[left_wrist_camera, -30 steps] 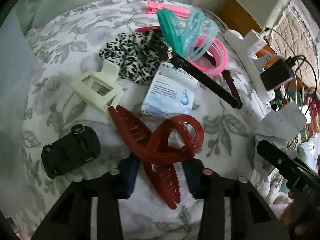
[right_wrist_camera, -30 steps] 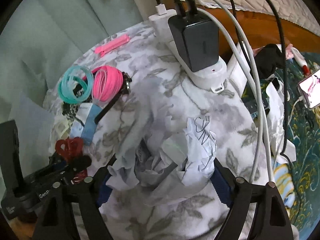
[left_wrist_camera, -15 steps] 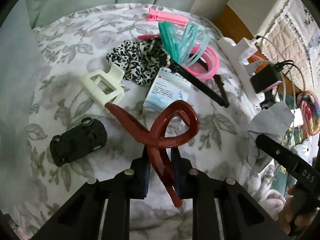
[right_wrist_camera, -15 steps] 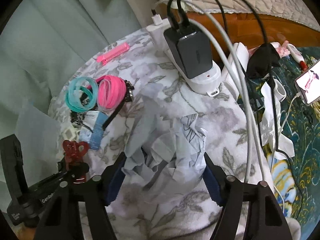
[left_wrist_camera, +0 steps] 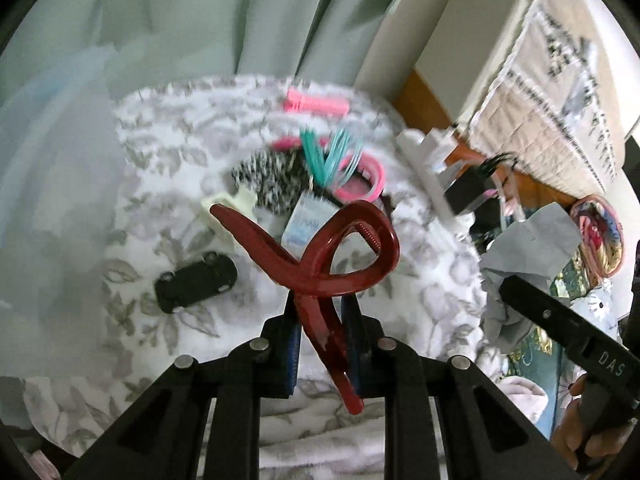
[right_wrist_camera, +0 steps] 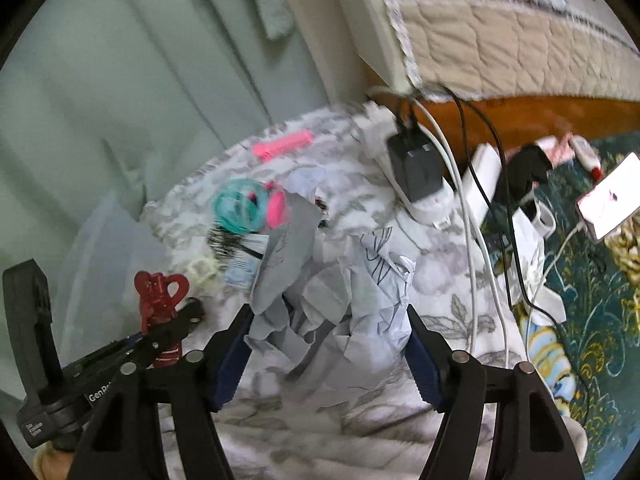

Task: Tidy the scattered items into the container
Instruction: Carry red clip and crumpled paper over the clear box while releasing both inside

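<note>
Left claw [left_wrist_camera: 320,344] clamped on red hair clip [left_wrist_camera: 320,256].

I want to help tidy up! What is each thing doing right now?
Left tongs: shut on the dark red plastic claw hair clip, lifted.
Right tongs: holding the crumpled grey patterned bag.
Black toy car: lying on the floral cloth.
Pink hair clip: lying flat.

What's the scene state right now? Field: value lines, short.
left gripper: shut on red hair claw, lifted off the cloth
right gripper: holding the crumpled grey bag between its fingers
on floral cloth: black toy car, pink clip, teal bands, tissue pack
blur: heavy, both views
</note>
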Motion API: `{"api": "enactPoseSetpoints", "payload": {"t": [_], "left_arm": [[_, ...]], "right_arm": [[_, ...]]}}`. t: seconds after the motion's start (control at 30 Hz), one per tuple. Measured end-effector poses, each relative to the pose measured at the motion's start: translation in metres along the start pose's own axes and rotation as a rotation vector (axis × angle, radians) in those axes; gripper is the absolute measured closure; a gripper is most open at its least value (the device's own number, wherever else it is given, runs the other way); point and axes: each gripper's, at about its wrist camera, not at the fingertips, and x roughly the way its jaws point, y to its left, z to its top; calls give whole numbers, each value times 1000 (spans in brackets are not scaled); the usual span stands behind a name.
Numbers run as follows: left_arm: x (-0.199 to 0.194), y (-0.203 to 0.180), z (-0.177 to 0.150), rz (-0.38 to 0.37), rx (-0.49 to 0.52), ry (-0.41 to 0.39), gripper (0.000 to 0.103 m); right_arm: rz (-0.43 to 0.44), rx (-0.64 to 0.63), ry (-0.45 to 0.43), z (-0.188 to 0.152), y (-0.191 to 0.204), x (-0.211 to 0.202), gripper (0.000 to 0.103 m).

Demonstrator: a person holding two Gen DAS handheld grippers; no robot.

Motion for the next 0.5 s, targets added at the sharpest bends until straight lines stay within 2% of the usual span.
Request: {"api": "enactPoseSetpoints", "payload": {"t": [0.27,0.5], "left_arm": [[-70,23,1,19,-33,-172,83],[-123,59,-5,62,-101,-303,83]], "right_arm": [[73,-128,-88,5,61,-41,30],[151,-254,-125,13,123,-58,30]]}}
